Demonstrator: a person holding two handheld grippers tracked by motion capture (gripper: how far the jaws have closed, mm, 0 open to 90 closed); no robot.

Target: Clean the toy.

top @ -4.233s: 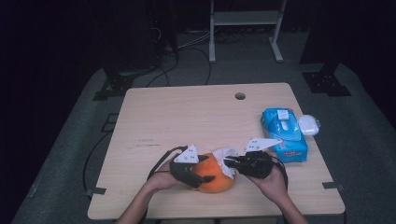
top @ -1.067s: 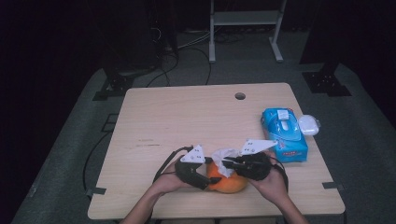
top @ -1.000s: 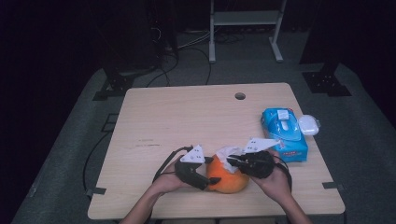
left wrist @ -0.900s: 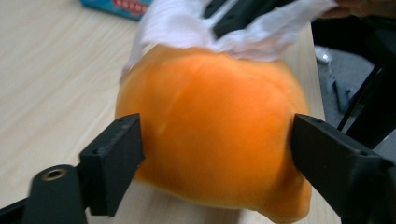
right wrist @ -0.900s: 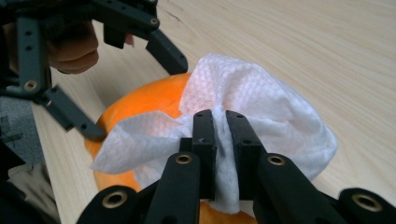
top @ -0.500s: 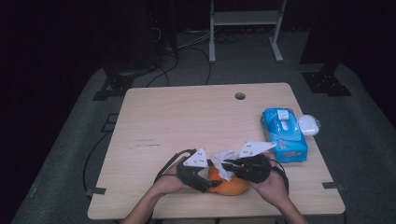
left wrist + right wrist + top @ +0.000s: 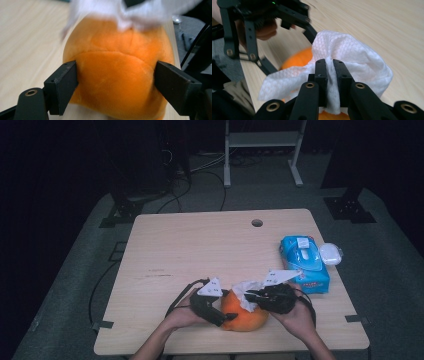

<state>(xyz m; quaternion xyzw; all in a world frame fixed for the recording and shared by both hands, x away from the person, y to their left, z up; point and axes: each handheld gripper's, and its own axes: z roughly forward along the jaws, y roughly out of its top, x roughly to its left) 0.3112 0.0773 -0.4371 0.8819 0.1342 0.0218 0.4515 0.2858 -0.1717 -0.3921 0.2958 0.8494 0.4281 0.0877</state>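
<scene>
Dark floor and cable-strewn carpet surround a pale wooden bench (image 7: 200, 250), lit from above. At its near edge, a little right of centre, sits a soft orange plush ball (image 7: 245, 315), rounded and slightly wider than tall, its long axis running left to right. The left claw (image 7: 220, 312) comes at it from the left; in the left gripper view its two black jaws stand wide apart with the orange plush (image 7: 117, 82) between them, each pad pressed against a flank, so it is clamped on the ball and steadying it. The right claw (image 7: 252, 296) comes in from the right and sits over the ball's top; its jaws are drawn together on a bunched white wipe (image 7: 352, 62), pinching a fold while the rest of the cloth drapes over the orange surface beneath. The wipe lies directly below and ahead of the right claw, touching the ball's upper right side, so I judge the coming rub will run across the top toward the left claw, and the right hand is the nearer one for it.

Farther right, well apart from the hands, lies a blue pack of wet wipes (image 7: 304, 265) with a white flap lid; its print is too small to read. A small white round object (image 7: 330, 254) rests just beside it. A cable hole (image 7: 257, 223) marks the bench's far side.
</scene>
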